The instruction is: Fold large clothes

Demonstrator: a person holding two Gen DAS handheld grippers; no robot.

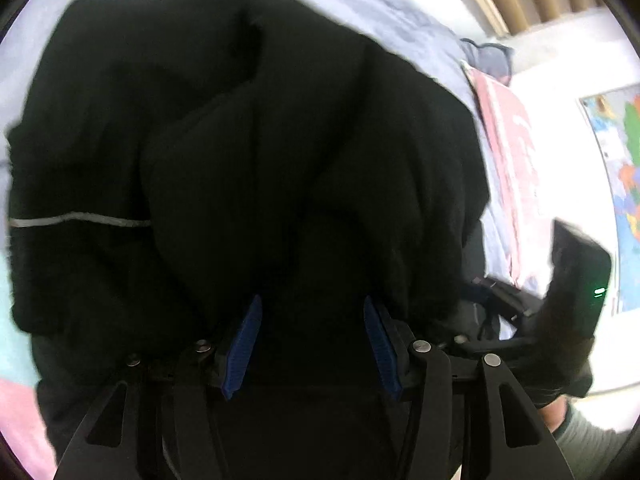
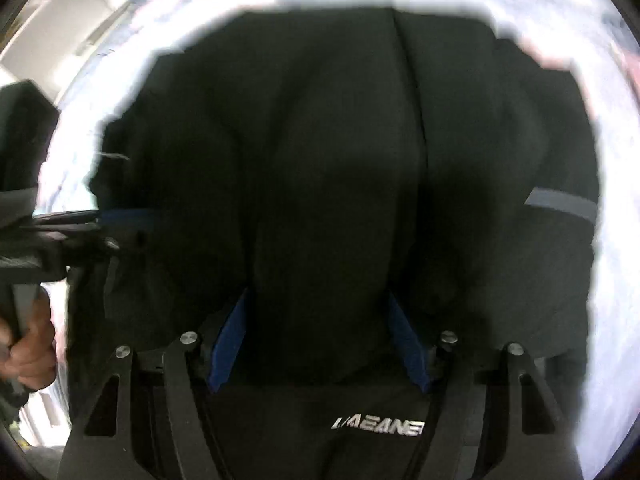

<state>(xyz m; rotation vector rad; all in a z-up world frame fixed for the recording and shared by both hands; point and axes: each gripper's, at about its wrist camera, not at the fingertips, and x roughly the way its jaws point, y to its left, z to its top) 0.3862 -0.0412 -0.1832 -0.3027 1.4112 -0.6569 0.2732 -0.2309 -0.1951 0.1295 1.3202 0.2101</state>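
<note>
- The black garment (image 1: 248,152) fills the middle of both frames, lying bunched on the bed (image 1: 400,12).
- Left gripper (image 1: 312,344): jaws apart, black cloth between them.
- Right gripper (image 2: 320,340): jaws apart, cloth between; a white logo (image 2: 378,427) shows at lower centre.

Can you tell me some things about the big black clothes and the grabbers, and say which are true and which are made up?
1. The black garment is bright red. False: it is black.
2. The left gripper has blue pads. True.
3. The garment lies on a wooden floor. False: it is over pale bedding.
4. Silver lettering shows on the garment near the right gripper. True.
5. A colourful map hangs on the wall. True.
</note>
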